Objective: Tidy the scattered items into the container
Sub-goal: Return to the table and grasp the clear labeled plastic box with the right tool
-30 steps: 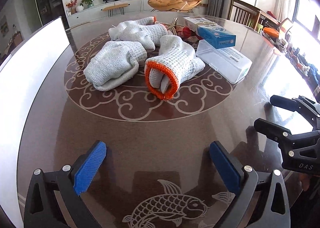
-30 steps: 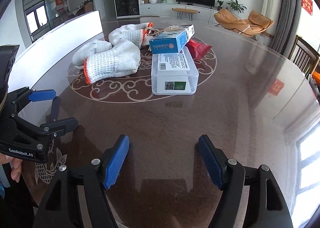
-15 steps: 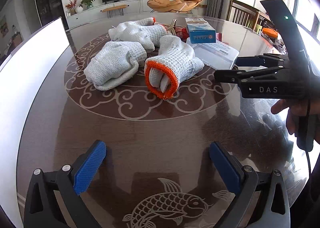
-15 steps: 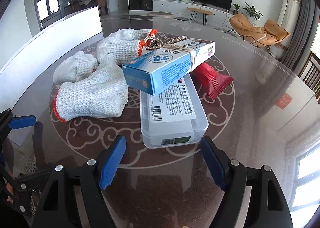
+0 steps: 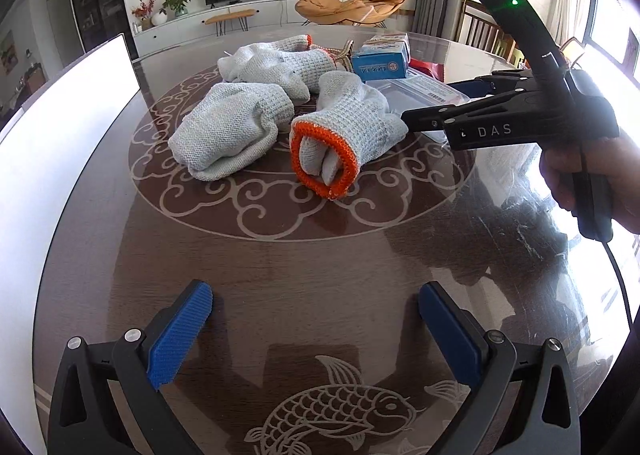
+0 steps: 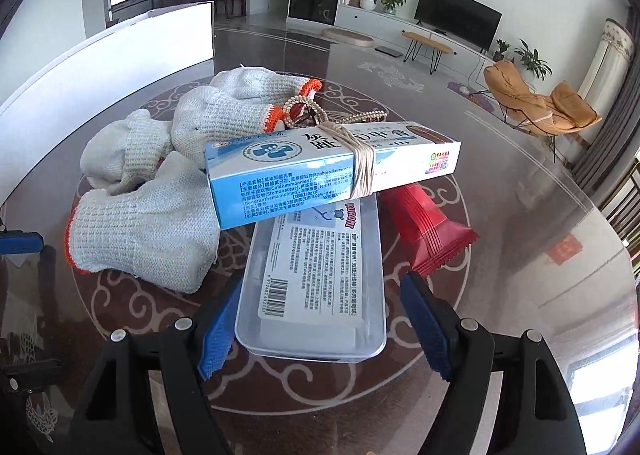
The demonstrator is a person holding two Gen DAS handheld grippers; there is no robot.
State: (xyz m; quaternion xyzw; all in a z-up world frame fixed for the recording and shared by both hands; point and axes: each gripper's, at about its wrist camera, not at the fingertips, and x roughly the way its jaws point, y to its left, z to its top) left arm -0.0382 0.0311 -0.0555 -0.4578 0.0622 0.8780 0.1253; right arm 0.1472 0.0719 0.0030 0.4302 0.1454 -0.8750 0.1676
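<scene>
**Round Table, Both Grippers Spread, Right Unit at the Clear Box**

The work surface is a dark round table (image 5: 320, 255) with pale scroll ornament and a fish motif, set in a living room with a television and an orange lounge chair behind. A white container (image 5: 52, 159) stands along the table's left edge in the left wrist view.

Scattered items lie grouped at the table's centre:
- Knitted work gloves (image 6: 148, 239) with orange cuffs, piled together. One glove (image 5: 344, 135) lies with its cuff opening toward the left camera.
- A clear plastic box (image 6: 316, 287) with a printed label and barcode, lying flat.
- A blue carton (image 6: 320, 171) bound with string, resting tilted across the far end of the clear plastic box and against the gloves.
- A red packet (image 6: 428, 231), just beside the clear plastic box on its right side.
- A beaded string (image 6: 316, 115), behind the blue carton, touching a glove cuff.

Left gripper (image 5: 316, 331): jaws spread wide, nothing between the blue pads, positioned over bare table near the fish motif, well apart from the items.

Right gripper (image 6: 320, 329): jaws spread wide, one pad on either side of the near end of the clear plastic box. Contact with the box walls cannot be confirmed. In the left wrist view a hand (image 5: 588, 175) holds this unit by its handle.
</scene>
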